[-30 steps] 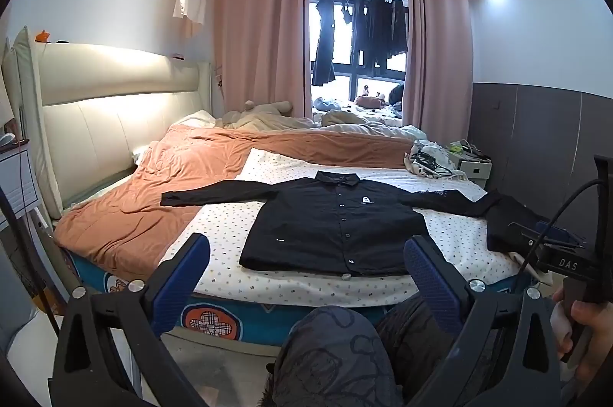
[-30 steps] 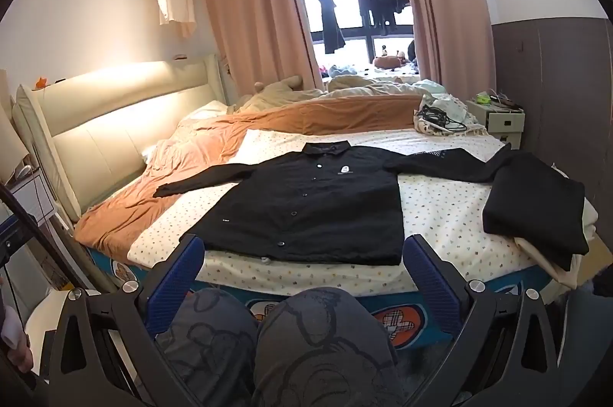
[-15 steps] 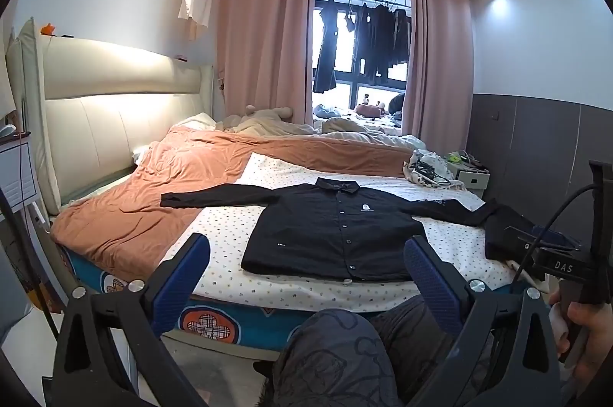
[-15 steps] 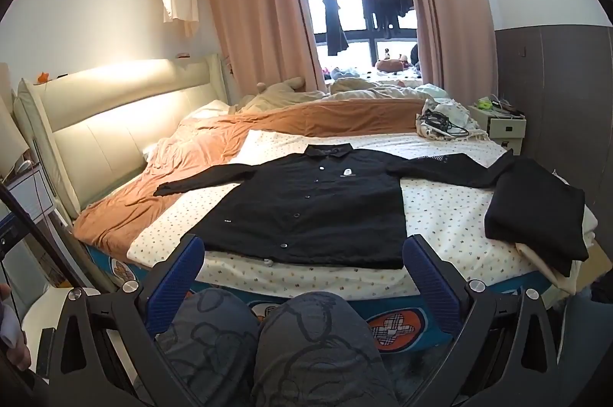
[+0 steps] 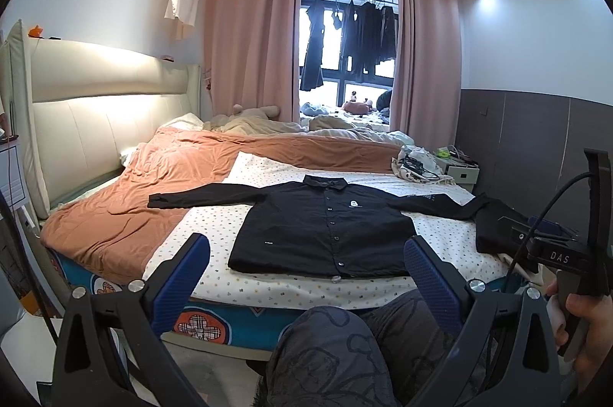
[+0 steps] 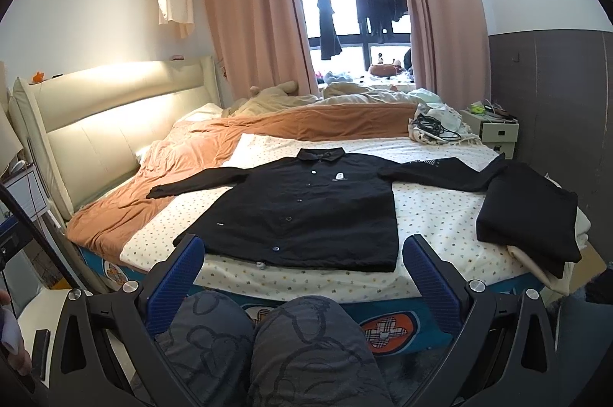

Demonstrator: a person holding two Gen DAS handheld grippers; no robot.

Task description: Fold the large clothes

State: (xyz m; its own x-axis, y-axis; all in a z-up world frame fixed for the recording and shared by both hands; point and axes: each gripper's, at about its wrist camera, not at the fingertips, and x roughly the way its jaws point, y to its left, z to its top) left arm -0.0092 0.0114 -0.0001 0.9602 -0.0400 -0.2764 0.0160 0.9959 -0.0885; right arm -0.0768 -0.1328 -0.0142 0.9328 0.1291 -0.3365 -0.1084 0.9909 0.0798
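Black and buttoned, the shirt (image 5: 325,231) lies flat and face up on the dotted sheet (image 6: 433,211) of the bed (image 5: 214,315), collar toward the window, both sleeves stretched out sideways. Its right-hand sleeve runs up to a folded dark garment (image 6: 528,215) near the bed's corner. The left gripper (image 5: 306,273) and the right gripper (image 6: 302,269) hang short of the bed edge above the person's knees (image 6: 268,349), blue-padded fingers (image 6: 429,277) spread wide, holding nothing.

One spread shirt (image 6: 302,204), one folded garment (image 6: 528,211).
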